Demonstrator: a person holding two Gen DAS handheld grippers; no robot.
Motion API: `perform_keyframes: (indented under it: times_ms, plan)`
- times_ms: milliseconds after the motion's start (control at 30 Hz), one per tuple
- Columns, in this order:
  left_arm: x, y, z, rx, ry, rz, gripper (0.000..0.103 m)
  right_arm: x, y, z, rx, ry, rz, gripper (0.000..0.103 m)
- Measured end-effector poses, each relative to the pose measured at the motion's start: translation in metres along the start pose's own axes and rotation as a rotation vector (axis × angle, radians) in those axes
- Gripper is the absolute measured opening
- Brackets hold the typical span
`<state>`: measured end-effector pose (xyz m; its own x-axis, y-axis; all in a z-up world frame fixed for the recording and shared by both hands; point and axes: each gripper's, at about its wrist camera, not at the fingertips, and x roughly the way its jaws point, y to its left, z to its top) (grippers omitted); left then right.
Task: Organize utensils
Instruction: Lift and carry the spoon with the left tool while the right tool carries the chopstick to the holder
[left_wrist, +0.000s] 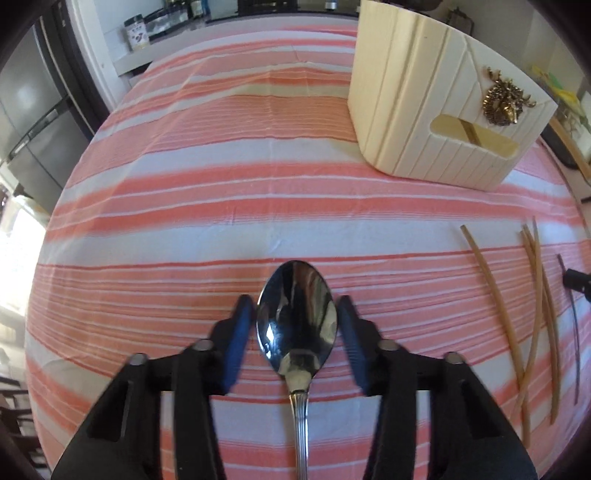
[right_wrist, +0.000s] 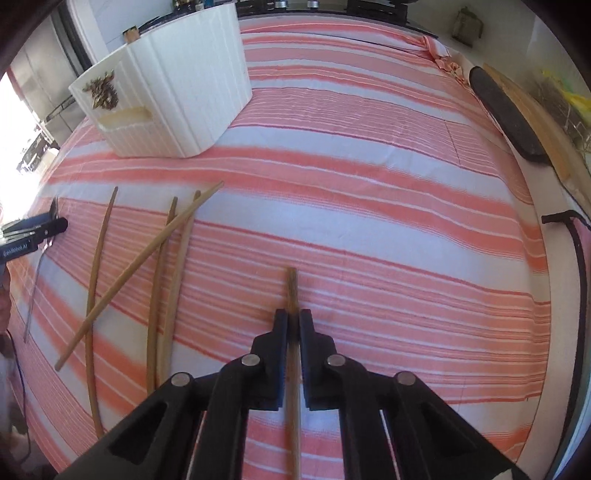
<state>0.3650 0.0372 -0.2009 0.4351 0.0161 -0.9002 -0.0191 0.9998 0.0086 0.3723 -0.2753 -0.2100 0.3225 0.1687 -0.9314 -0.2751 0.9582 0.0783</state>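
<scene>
while poised over the striped tablecloth, left gripper sits with blue pads apart, either side of the spoon bowl; no contact visible, so not a grip yet. spoon lies flat, bowl up, mirror-bright steel reflecting gripper and room, ribbed handle running back under the gripper body. straddling the widest part likely only an approach pose; the neck looks the better place to close.

right gripper: fingers closed onto a single chopstick, held partway along its length, tip projecting ahead, rest trailing back below the camera. aligned along the finger axis, probably so it can be dropped end-first into the holder. cannot tell whether it is lifted clear of the cloth.

further out, four loose chopsticks on the cloth, plain light wood, one crossing the others diagonally; thin dark utensil beyond them, type unclear.

farthest: cream ribbed utensil holder, gold ornament on the front, slot below it, standing well apart from both grippers.
</scene>
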Motion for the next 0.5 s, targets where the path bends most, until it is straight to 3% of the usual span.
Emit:
perform_keyframes:
  times_ms: [100,233,500]
  plan:
    - [-0.007,0.003,0.001,0.003,-0.012,-0.017,0.042,-0.008,-0.006,0.004,0.062,-0.063,0.065,0.006]
    - [-0.046,0.010,-0.004,-0.002,-0.105,-0.054,0.042,-0.055,-0.009,-0.002,0.096,-0.206,0.147,0.006]
    - [-0.148,0.021,-0.024,0.017,-0.317,-0.155,0.042,-0.171,0.008,-0.033,0.021,-0.451,0.183,0.006]
